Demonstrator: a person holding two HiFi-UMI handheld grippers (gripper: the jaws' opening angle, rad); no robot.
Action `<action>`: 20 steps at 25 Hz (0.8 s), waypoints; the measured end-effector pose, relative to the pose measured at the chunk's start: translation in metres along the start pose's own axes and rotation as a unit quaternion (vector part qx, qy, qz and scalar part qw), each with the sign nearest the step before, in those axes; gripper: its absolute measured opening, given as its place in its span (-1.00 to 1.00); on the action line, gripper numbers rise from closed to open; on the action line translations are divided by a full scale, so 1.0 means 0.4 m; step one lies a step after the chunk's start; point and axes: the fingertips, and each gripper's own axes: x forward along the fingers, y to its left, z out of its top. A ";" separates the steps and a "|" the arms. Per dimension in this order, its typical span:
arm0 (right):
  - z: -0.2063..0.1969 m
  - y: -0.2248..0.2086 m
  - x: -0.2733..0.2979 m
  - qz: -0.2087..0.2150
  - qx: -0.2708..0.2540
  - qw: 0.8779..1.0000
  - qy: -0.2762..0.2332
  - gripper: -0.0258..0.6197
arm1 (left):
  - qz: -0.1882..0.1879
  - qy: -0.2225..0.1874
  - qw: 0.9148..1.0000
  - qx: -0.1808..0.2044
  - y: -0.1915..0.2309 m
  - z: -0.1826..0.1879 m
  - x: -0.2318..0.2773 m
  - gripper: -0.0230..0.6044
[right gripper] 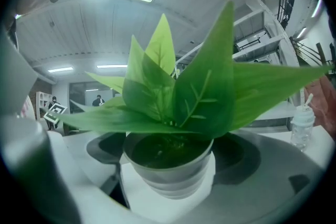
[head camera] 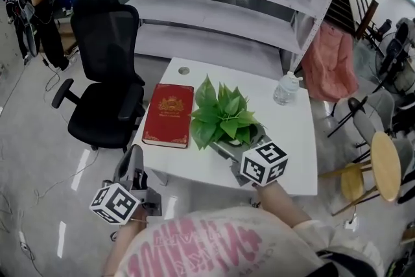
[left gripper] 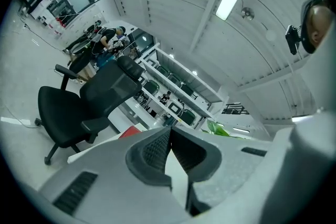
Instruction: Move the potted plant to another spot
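Observation:
The potted plant [head camera: 224,115], with broad green leaves in a grey pot [right gripper: 167,165], is at the middle of the white table [head camera: 285,139]. My right gripper [head camera: 237,146] reaches in from the table's near edge. Its jaws stand on either side of the pot and touch it, so my right gripper [right gripper: 168,157] is shut on the pot. Whether the pot rests on the table or is raised, I cannot tell. My left gripper [head camera: 133,159] hangs low off the table's front left corner, shut and empty, its pads [left gripper: 157,149] meeting at the tips.
A red book [head camera: 170,115] lies just left of the plant. A clear water bottle [head camera: 285,89] stands at the back right. A black office chair [head camera: 107,81] is left of the table, shelves [head camera: 214,16] behind, wooden stools [head camera: 382,165] at right.

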 end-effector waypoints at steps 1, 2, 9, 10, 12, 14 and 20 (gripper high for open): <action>-0.003 -0.002 0.006 0.000 0.000 1.000 0.002 0.70 | 0.003 -0.002 1.000 -0.001 0.003 0.000 -0.004 -0.92; -0.006 -0.005 0.012 0.000 -0.001 1.000 0.004 0.70 | 0.005 -0.003 1.000 -0.002 0.005 0.000 -0.009 -0.92; -0.020 -0.039 0.062 0.000 -0.002 1.000 0.018 0.70 | 0.041 -0.007 0.999 -0.014 0.049 -0.010 -0.027 -0.92; -0.019 -0.048 0.076 0.000 -0.002 1.000 0.019 0.70 | 0.046 -0.008 0.999 -0.015 0.058 -0.008 -0.023 -0.92; -0.019 -0.067 0.106 0.000 -0.002 1.000 0.024 0.70 | 0.057 -0.010 0.998 -0.018 0.075 0.000 -0.011 -0.92; -0.019 -0.089 0.134 -0.001 -0.003 1.000 0.029 0.70 | 0.066 -0.011 0.998 -0.018 0.087 0.007 0.002 -0.92; -0.024 -0.151 0.202 -0.001 0.001 0.999 0.039 0.70 | 0.094 -0.019 0.995 -0.013 0.109 0.024 0.018 -0.92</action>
